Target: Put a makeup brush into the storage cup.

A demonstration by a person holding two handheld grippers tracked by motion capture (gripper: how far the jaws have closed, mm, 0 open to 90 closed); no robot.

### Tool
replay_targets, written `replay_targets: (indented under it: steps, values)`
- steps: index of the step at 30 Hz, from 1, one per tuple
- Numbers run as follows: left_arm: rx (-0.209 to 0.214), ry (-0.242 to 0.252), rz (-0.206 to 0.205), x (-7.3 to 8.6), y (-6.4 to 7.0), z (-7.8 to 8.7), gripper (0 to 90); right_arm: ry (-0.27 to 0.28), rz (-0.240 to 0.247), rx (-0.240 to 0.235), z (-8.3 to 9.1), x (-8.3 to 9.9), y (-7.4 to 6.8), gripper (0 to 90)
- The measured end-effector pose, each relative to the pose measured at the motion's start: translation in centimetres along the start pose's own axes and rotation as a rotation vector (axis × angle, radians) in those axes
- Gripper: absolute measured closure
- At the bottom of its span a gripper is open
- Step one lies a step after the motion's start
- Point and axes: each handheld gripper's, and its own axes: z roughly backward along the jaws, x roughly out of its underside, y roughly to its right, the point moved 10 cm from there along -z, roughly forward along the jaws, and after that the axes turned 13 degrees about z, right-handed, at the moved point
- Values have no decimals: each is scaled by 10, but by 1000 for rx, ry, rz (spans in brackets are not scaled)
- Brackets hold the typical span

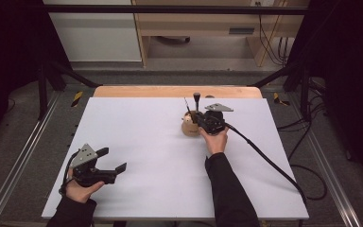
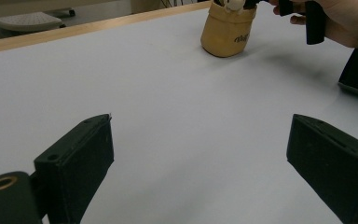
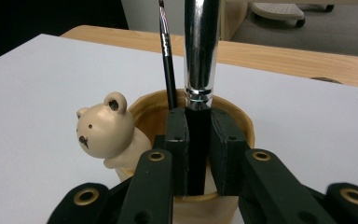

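Note:
A tan pot [image 1: 189,126] with a small bear figure [image 3: 106,133] on its rim stands at the board's far middle. My right gripper [image 1: 200,118] is over the pot, shut on the black handle of a thick brush [image 3: 200,46] with a silver ferrule, held upright in the pot [image 3: 235,119]. A thin dark brush [image 3: 167,60] stands in the pot just behind. My left gripper [image 1: 112,160] rests near the front left, open with nothing between its fingers [image 2: 81,158]. From there the pot [image 2: 226,30] sits far ahead.
The white board [image 1: 151,142] covers the wooden table [image 1: 170,91]. The right gripper's cable [image 1: 269,163] trails across the board to its right edge. Black frame posts [image 1: 45,90] stand at the far corners.

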Motion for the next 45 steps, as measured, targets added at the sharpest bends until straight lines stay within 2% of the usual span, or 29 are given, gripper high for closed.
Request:
replay_targets:
  steps: [9, 18, 21, 32, 37, 42, 45]
  values:
    - [0, 1, 0, 0, 1, 0, 67, 6, 19, -6, 8, -4, -1, 763]
    - [-2, 5, 1, -1, 0, 0, 67, 58, 43, -11, 29, -20, -4, 744]
    - [-1, 5, -2, -1, 0, 1, 67, 76, 51, -29, 37, -26, -7, 714]
    - [-2, 5, -1, -1, 0, 1, 67, 68, 114, -51, 70, -31, -17, 583]
    - [-1, 10, -2, -2, 1, 1, 67, 70, 122, -61, 85, -27, -20, 508]
    - [-5, 6, 0, -1, 0, 2, 66, 90, 113, -88, 100, -26, -20, 401]
    - [-5, 8, 1, -1, 0, 2, 65, 78, 117, -101, 106, -22, -22, 307]
